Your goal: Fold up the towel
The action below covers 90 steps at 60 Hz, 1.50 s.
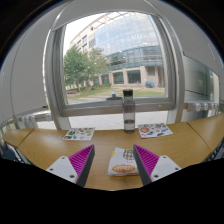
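The tool [112,165] is held above the table [100,150], fingers apart, gripping nothing. No towel is visible, so folding has not begun. The next move is judged to be locating the towel.

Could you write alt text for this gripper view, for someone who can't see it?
The open tongs hang above a wooden table, a printed packet lying between their pink pads. Beyond stand a tall bottle and two leaflets by a window onto buildings and trees. No towel shows.

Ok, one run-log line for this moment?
gripper: open, above table | between fingers: packet, on table | beyond: bottle, two leaflets | towel: not in view
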Each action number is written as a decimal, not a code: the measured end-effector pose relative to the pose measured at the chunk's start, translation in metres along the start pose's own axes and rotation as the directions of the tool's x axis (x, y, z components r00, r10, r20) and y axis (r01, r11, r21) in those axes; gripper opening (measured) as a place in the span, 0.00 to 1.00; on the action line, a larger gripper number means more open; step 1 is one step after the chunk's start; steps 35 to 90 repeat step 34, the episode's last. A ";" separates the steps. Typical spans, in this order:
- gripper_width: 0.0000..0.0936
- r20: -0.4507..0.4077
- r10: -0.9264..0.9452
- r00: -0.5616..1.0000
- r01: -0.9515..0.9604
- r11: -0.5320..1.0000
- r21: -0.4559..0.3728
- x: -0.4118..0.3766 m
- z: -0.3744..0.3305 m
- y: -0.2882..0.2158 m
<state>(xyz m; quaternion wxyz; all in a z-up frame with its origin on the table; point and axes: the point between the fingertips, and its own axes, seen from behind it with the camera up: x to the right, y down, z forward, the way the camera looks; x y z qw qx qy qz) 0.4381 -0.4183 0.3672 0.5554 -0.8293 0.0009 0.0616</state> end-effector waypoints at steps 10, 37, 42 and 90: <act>0.83 0.018 -0.027 0.999 0.027 0.999 0.018 -0.059 -0.024 0.011; 0.84 0.015 -0.050 0.999 0.050 0.999 -0.005 -0.138 -0.056 0.047; 0.84 0.015 -0.050 0.999 0.050 0.999 -0.005 -0.138 -0.056 0.047; 0.84 0.015 -0.050 0.999 0.050 0.999 -0.005 -0.138 -0.056 0.047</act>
